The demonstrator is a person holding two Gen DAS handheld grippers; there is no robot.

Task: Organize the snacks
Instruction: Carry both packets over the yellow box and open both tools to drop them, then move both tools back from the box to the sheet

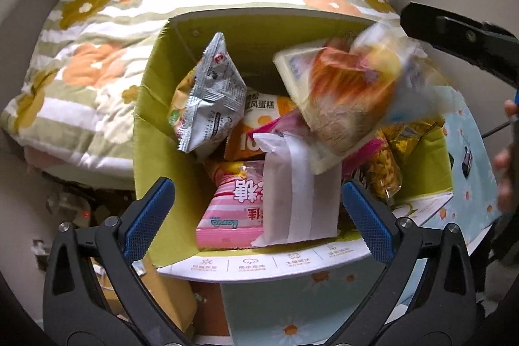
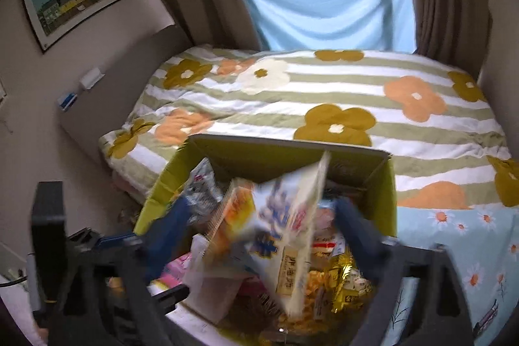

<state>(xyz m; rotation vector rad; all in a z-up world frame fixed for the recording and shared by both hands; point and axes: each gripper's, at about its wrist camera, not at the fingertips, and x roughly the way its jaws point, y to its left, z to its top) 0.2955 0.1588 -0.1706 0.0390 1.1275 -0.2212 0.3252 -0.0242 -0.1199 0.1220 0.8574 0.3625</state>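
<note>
Right hand-held gripper (image 2: 259,222) hangs over the open snack box (image 2: 386,200) with its blue fingers (image 2: 175,216) spread wide; a motion-blurred cream and blue snack packet (image 2: 285,226) sits between them, and I cannot tell whether either pad touches it, so it looks released or just about to be. Left hand-held gripper (image 1: 256,209) waits at the near rim of the box, spread wide and holding nothing.

In the right wrist view the packet stands nearly on edge, long axis running steeply from its upper corner by the far wall down toward the camera, lower end already among the snacks. In the left wrist view it lies tilted across the right half of the box, over a white sachet (image 1: 298,184) and beside a grey foil bag (image 1: 211,96) and a pink candy pack (image 1: 233,206).

To finish this placing well, I judge the packet should settle flat rather than wedge upright, so the fingers should clear straight up without catching its edge. The box stands against the flowered bed (image 2: 324,93)
</note>
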